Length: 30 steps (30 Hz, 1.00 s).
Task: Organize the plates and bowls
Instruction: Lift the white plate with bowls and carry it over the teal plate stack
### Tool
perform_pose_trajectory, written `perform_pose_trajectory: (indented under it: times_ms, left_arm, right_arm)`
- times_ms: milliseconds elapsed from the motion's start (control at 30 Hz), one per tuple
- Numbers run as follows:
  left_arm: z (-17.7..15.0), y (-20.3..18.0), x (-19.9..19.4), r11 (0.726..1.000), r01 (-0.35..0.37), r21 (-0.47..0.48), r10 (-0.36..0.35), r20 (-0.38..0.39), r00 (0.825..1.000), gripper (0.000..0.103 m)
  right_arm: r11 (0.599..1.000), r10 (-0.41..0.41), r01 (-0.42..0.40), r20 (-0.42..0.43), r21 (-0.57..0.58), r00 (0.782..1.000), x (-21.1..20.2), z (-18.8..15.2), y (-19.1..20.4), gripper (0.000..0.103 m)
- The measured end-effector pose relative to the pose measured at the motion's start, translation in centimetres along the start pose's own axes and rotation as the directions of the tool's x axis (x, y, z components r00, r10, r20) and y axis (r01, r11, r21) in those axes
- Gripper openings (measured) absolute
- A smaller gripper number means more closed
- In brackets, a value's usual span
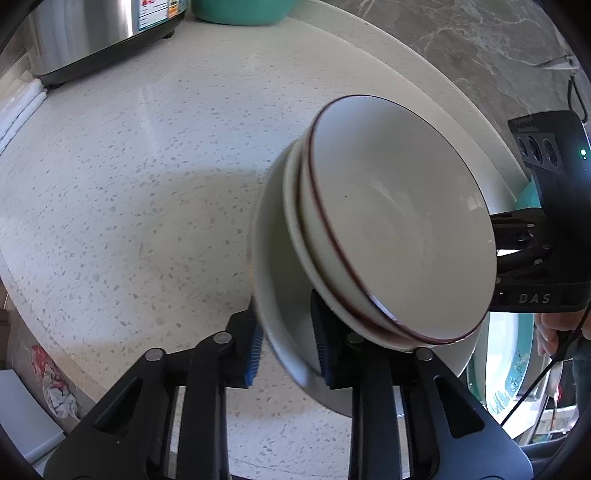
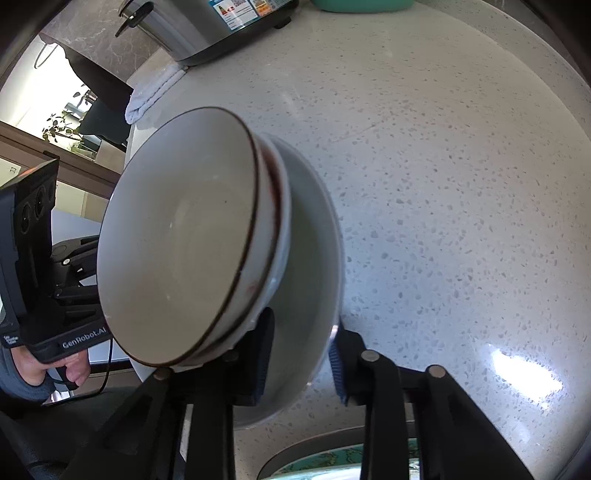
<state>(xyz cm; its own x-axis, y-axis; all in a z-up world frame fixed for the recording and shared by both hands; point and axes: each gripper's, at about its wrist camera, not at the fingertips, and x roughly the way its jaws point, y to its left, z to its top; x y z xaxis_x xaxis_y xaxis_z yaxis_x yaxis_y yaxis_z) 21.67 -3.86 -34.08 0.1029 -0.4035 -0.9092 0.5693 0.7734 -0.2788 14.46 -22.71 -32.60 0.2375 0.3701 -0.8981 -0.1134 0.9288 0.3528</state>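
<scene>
A stack of nested bowls is held over the speckled counter (image 1: 129, 177). The bottom one is a large plain white bowl (image 1: 273, 266); inside it sit brown-rimmed cream bowls (image 1: 399, 221). My left gripper (image 1: 288, 347) is shut on the near rim of the large white bowl. My right gripper (image 2: 301, 363) is shut on the opposite rim of the same white bowl (image 2: 314, 251), with the brown-rimmed bowls (image 2: 177, 236) inside. Each gripper's body shows in the other's view, the right one in the left wrist view (image 1: 546, 221) and the left one in the right wrist view (image 2: 33, 258).
A steel rice cooker (image 1: 92, 33) stands at the back of the counter beside a teal bowl (image 1: 240, 11). A folded white cloth (image 2: 151, 92) lies near the cooker. A teal patterned plate (image 2: 332, 465) lies below the counter edge; it also shows in the left wrist view (image 1: 509, 362).
</scene>
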Motion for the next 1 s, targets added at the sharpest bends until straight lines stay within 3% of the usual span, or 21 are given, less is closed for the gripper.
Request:
perform_pose_trajectory:
  times_ms: [200,367,1000]
  left_arm:
    - [0.8,-0.2,0.4,1.0,-0.011,-0.03,0.011,0.016,1.0,0.016]
    - [1.5,-0.1,0.7,0.999,-0.024,-0.041,0.025,0.02,0.999,0.014]
    - [2.1,0.0,0.2,0.999,-0.033,-0.025,0.034,0.024,0.999,0.013]
  right_arm:
    - [0.999,-0.028,0.028,0.011,0.029,1.0,0.4,0.5,0.3,0.02]
    - [0.996,-0.08,0.079,0.028,0.032,0.996,0.2,0.3,0.7,0.02]
    - [0.99,-0.136,0.132,0.083,0.045,0.987,-0.3,0.3,1.1,0.02]
